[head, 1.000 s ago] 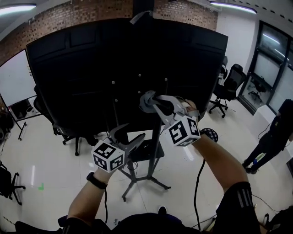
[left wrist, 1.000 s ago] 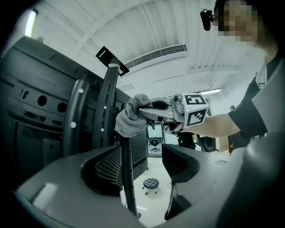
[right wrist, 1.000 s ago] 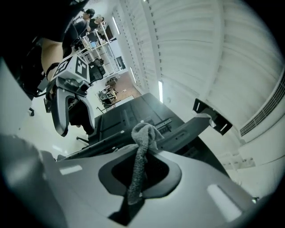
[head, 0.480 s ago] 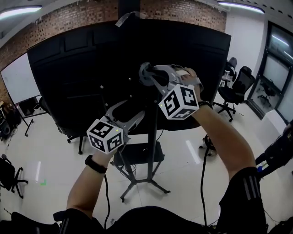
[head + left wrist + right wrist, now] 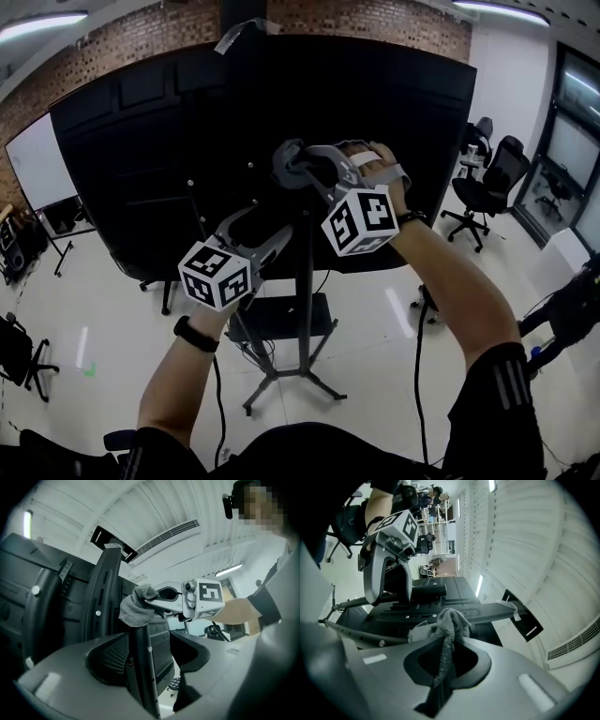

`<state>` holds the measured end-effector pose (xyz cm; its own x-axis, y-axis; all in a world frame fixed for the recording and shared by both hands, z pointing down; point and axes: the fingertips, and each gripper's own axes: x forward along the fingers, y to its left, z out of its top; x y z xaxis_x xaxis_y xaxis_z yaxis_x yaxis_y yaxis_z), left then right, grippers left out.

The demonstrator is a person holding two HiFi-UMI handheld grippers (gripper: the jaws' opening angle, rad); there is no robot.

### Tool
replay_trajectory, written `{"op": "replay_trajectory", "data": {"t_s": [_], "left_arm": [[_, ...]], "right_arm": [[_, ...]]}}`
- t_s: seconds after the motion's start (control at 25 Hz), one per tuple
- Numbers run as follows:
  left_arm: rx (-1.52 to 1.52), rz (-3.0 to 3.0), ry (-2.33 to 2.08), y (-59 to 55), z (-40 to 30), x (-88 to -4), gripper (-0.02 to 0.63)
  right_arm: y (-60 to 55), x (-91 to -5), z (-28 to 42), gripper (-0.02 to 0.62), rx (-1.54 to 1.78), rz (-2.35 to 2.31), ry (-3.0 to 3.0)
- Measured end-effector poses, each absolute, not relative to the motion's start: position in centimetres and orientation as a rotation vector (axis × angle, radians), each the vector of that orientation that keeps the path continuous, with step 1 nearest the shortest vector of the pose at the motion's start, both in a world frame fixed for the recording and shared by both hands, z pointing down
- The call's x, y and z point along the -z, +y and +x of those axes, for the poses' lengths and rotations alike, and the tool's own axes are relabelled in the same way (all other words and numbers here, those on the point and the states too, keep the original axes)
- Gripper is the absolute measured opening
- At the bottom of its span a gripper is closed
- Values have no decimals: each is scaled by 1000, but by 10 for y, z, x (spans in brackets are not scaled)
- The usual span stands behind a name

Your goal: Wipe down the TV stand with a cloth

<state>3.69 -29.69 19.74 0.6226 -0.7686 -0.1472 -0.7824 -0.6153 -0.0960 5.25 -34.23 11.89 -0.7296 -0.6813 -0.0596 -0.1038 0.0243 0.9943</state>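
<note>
Against black stand pole [image 5: 303, 291]: right claw [image 5: 292, 169] clamped on fuzzy grey cloth [image 5: 133, 609]; left claw [image 5: 261, 228] apart, straddling pole.

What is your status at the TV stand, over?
Right gripper shut on cloth, cloth against stand pole. Left gripper open, jaws around the pole lower down. Nothing in the way on the pole.

Cloth [image 5: 285, 167], in R gripper [image 5: 294, 174], sits against stand pole [image 5: 303, 281] at TV [image 5: 141, 159] back. L gripper [image 5: 267, 225] lower left, pole btwn its jaws. Whiteboard [image 5: 37, 164] far left, chairs [image 5: 492, 178] far right.
</note>
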Motion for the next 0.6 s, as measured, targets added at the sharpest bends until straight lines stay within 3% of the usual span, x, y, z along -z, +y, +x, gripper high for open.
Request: {"op": "replay_trajectory", "data": {"t_s": [0.6], "left_arm": [[-108, -2751, 1327, -312, 52, -242, 298]], "right_arm": [[-350, -185, 73, 18, 1655, 774, -1971]]}}
